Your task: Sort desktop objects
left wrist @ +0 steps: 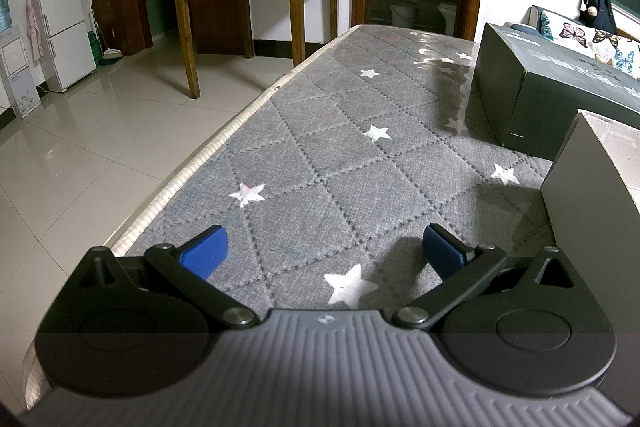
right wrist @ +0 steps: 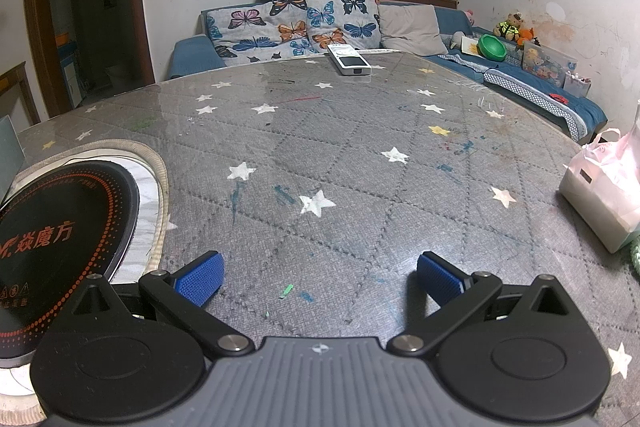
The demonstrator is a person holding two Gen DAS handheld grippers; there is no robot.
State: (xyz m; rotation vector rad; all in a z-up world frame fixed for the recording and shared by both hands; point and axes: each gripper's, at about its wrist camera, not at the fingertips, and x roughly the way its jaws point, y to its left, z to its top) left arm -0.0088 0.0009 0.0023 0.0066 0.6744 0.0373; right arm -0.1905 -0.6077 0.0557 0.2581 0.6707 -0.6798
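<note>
White and flat, the remote-like device (right wrist: 349,63) with a grey screen lies on the far side of the star-patterned grey table (right wrist: 360,163), well ahead of the right gripper (right wrist: 318,277), whose blue fingers (right wrist: 200,277) are spread and empty. The left gripper (left wrist: 320,251) likewise gapes, dark boxes (left wrist: 536,83) ahead to its right.

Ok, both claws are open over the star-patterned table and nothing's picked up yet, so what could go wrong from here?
1. The white remote lies at the far edge of the table; a clumsy grasp by the right claw could push it off toward the sofa.
2. The pink bag looks soft, so it may sag or slip when pinched.
3. The left claw sits close to the grey box and could knock it when moving.
</note>
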